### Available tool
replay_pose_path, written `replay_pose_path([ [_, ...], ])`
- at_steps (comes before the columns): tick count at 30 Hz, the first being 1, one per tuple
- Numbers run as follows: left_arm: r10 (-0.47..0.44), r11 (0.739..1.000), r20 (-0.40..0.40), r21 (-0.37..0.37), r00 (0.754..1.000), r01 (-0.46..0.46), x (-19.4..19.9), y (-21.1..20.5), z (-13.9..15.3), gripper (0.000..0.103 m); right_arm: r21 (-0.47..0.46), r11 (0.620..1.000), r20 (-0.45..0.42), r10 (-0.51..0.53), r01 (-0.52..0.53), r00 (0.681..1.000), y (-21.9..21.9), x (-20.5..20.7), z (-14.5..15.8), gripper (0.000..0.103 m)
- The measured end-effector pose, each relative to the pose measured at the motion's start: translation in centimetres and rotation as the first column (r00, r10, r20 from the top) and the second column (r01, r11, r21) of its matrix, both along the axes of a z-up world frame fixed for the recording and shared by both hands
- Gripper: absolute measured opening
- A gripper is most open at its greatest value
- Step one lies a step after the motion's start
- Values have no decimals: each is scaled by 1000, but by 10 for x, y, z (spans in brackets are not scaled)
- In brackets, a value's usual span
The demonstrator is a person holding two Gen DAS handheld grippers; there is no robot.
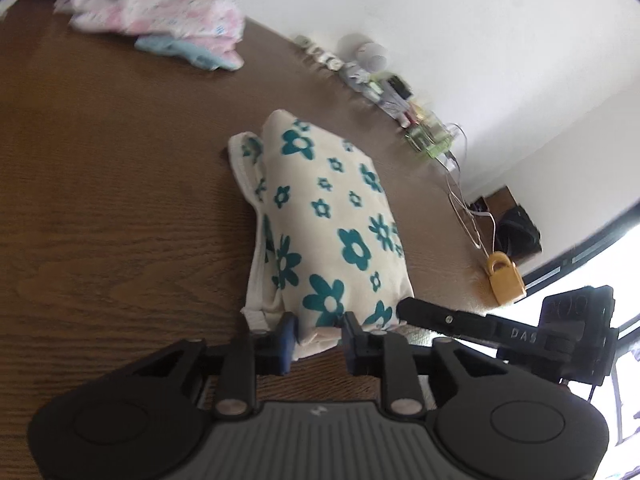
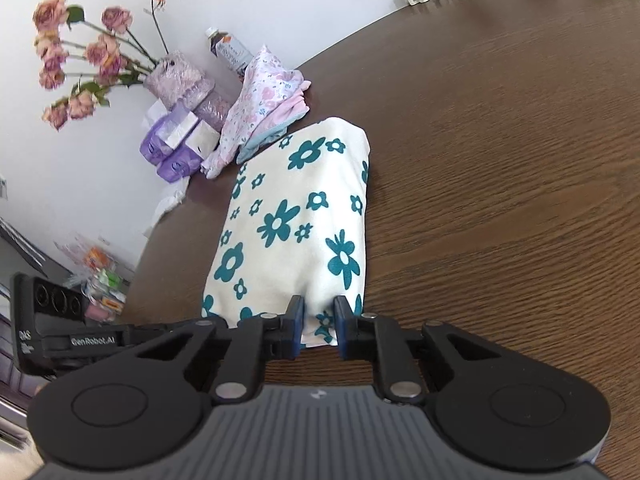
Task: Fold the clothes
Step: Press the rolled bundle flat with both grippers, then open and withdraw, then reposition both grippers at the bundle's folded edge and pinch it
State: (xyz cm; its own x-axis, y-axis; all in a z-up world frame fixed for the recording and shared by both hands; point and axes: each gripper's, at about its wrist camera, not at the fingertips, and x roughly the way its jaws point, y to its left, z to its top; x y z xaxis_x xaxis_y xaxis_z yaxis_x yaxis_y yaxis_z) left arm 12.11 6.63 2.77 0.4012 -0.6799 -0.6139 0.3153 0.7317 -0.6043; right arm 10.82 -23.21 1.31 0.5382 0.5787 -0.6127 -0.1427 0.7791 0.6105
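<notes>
A folded cream garment with teal flowers (image 1: 324,216) lies on the brown wooden table (image 1: 112,200). In the left wrist view, my left gripper (image 1: 318,338) is shut on the garment's near edge, and cloth fills the gap between its blue-padded fingers (image 1: 286,340). The right gripper's black body (image 1: 576,336) reaches in from the right beside the same end. In the right wrist view, the garment (image 2: 296,216) stretches away from my right gripper (image 2: 319,326), which pinches its near edge. The left gripper's body (image 2: 44,320) shows at the left.
A pile of pink floral clothes (image 1: 160,8) (image 2: 260,100) sits at the table's far side, by a vase of dried roses (image 2: 176,76), purple tissue packs (image 2: 172,148) and a bottle (image 2: 232,50). Small items (image 1: 384,80), a white cable (image 1: 464,208) and a yellow padlock-shaped object (image 1: 505,278) line the wall edge.
</notes>
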Motion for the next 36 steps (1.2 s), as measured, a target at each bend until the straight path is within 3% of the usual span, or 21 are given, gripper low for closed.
replay_pose_path([
  [1, -26, 999, 39, 23, 999, 25, -4, -2, 5, 47, -3, 1000, 13, 3, -3, 1000, -2, -3, 2, 23],
  [3, -90, 989, 136, 133, 987, 71, -14, -10, 12, 49, -29, 1000, 62, 7, -5, 998, -5, -12, 8, 34],
  [6, -193, 944, 258, 311, 947, 108, -29, -26, 20, 49, -107, 994, 134, 9, 6, 991, -9, -27, 16, 38],
  [8, -243, 908, 295, 405, 924, 110, -34, -38, 19, 49, -153, 988, 166, 8, 18, 986, -11, -35, 19, 40],
  [11, -292, 882, 308, 454, 905, 130, -34, -52, 13, 46, -179, 983, 176, 7, 25, 984, -13, -43, 19, 41],
  [12, -303, 876, 311, 462, 901, 135, -33, -56, 12, 41, -184, 983, 177, 10, 23, 984, -13, -45, 18, 41],
  [13, -311, 873, 315, 469, 897, 138, -33, -59, 11, 28, -188, 982, 179, 14, 20, 984, -13, -46, 17, 41],
  [16, -341, 865, 321, 476, 884, 161, -32, -69, 8, 16, -204, 979, 191, 15, 24, 982, -14, -52, 14, 46],
  [20, -391, 857, 328, 469, 860, 211, -35, -91, 9, 16, -212, 976, 204, -1, 46, 979, -20, -58, 11, 47],
  [27, -463, 837, 331, 469, 822, 282, -29, -157, 4, 17, -135, 971, 200, -166, 195, 966, -65, -63, 4, 47],
  [32, -455, 856, 303, 409, 837, 317, -20, -171, 9, 17, -77, 955, 183, -270, 287, 945, -97, -68, -3, 48],
  [36, -446, 872, 274, 348, 852, 345, -14, -172, 15, 34, -63, 946, 176, -302, 317, 937, -111, -70, -8, 49],
])
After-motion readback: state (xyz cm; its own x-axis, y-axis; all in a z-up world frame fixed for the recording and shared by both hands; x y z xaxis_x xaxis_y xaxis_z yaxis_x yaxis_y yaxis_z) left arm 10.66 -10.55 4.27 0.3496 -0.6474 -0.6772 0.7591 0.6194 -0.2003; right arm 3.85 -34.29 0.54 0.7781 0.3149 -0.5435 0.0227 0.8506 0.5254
